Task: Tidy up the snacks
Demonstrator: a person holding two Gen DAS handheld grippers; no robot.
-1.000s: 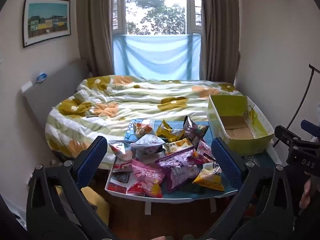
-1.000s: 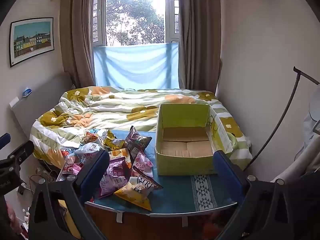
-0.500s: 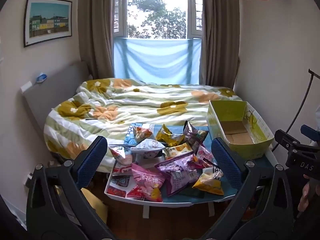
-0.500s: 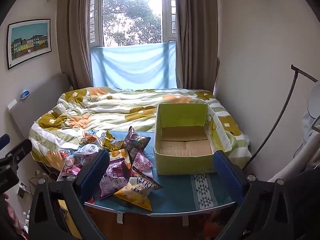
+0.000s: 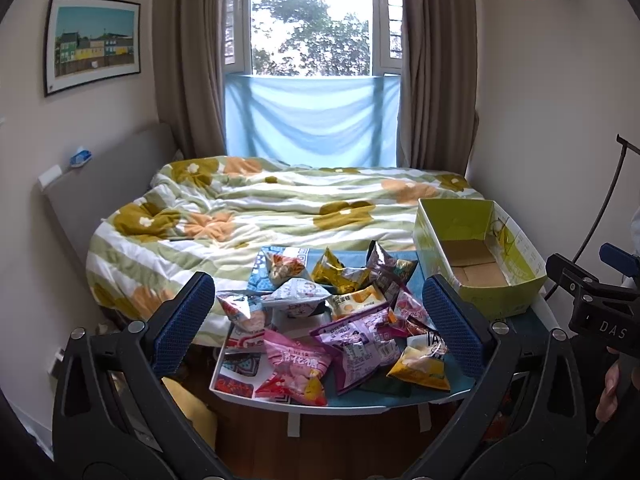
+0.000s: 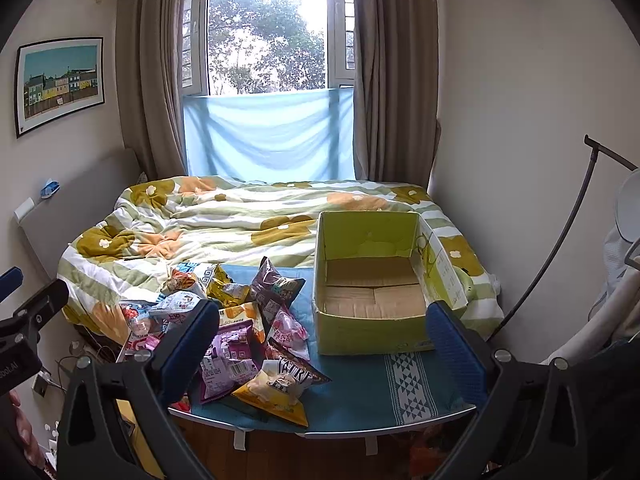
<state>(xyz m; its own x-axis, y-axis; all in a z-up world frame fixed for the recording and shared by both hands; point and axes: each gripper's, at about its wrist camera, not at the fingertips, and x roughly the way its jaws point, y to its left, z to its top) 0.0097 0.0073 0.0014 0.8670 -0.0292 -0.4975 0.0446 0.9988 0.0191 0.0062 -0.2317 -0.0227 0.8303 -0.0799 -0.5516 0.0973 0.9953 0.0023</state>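
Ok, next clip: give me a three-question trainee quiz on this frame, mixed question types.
1. True or false: the green cardboard box already holds snacks.
2. Multiple choice: the snack pile lies on which side of the box, seen from the right wrist view? A left, B right, C inside it.
3. Fill in: both the left gripper and the right gripper are ____ and hold nothing.

Key: 1 false; 2 A; 3 open.

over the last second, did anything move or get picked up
Nothing was picked up. Both cameras pulled back a little from the table, so the left gripper and right gripper retreated slightly, jaws open and empty throughout. The snack bags lie in the same heap and the green box stays empty beside them.
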